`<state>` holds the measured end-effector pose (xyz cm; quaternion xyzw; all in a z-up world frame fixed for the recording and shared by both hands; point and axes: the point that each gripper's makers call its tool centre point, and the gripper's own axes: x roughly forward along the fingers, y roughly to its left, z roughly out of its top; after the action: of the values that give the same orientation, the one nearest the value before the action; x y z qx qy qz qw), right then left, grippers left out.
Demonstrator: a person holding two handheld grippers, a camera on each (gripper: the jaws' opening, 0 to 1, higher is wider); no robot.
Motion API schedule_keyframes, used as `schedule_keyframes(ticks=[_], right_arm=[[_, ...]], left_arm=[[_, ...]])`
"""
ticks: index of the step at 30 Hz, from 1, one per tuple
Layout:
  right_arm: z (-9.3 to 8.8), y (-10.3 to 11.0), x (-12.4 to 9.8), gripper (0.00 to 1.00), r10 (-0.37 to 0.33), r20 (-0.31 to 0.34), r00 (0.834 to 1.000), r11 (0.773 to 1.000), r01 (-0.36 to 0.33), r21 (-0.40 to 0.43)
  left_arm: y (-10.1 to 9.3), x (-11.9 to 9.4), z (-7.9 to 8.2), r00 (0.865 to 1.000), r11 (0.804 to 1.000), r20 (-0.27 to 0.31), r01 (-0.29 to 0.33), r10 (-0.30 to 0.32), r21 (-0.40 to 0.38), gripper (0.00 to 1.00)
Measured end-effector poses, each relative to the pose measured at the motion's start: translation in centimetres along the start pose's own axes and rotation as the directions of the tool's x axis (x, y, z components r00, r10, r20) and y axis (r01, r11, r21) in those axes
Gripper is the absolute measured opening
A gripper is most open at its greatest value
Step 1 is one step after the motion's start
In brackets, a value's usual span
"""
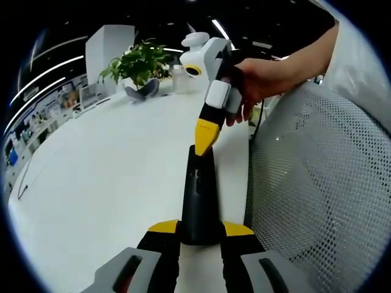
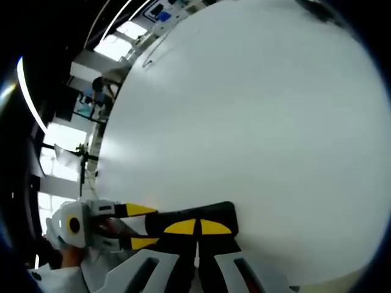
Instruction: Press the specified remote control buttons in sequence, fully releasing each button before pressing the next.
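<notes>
a: where's the slim black remote control (image 1: 199,195)?

b: in the left gripper view it lies lengthwise on the white bench (image 1: 104,183), its near end clamped between the yellow-tipped jaws of the left hand-held gripper (image 1: 200,231).

a: and the other one?

b: the right hand-held gripper (image 1: 205,139) comes down from the far side, held by a person's hand (image 1: 259,82). its yellow tips are drawn together to a point and rest on the far end of the remote.

a: the right gripper view agrees?

b: yes. its own jaws (image 2: 197,227) are closed together over the remote's dark body (image 2: 217,212), and the left hand-held gripper (image 2: 137,226) reaches in from the left, gripping the remote's other end.

a: anything else around?

b: a grey mesh chair back (image 1: 317,183) just right of the bench edge, and at the far end a green leafy potted plant (image 1: 139,64) beside a clear bottle (image 1: 179,79). a thin dark cable (image 1: 24,177) lies far left on the bench.
</notes>
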<state>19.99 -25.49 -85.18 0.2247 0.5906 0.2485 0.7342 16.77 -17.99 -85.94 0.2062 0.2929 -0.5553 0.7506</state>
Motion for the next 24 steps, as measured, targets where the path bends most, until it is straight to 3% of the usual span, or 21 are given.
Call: schedule_keyframes(ticks=[7, 11, 14, 24], right_arm=[[-0.1, 0.1, -0.1, 0.0, 0.003, -0.002, 1.0, 1.0, -0.003, 0.006], [-0.1, 0.3, 0.0, 0.0, -0.013, -0.017, 1.0, 0.998, 0.012, -0.063], [0.4, 0.8, 0.2, 0.0, -0.017, 0.016, 1.0, 0.993, 0.019, -0.118], [0.7, 1.4, 0.4, 0.0, 0.028, 0.034, 0.999, 0.995, -0.025, -0.095]], left_arm=[[0.0, 0.0, 0.0, 1.0, 1.0, 0.001, 0.001, -0.001, 0.001, 0.25], [0.0, 0.0, 0.0, 1.0, 1.0, 0.002, 0.001, -0.001, 0.001, 0.25], [0.0, 0.0, 0.0, 1.0, 1.0, 0.002, 0.001, -0.001, 0.0, 0.25], [0.0, 0.0, 0.0, 1.0, 1.0, 0.003, 0.001, -0.001, -0.001, 0.25]])
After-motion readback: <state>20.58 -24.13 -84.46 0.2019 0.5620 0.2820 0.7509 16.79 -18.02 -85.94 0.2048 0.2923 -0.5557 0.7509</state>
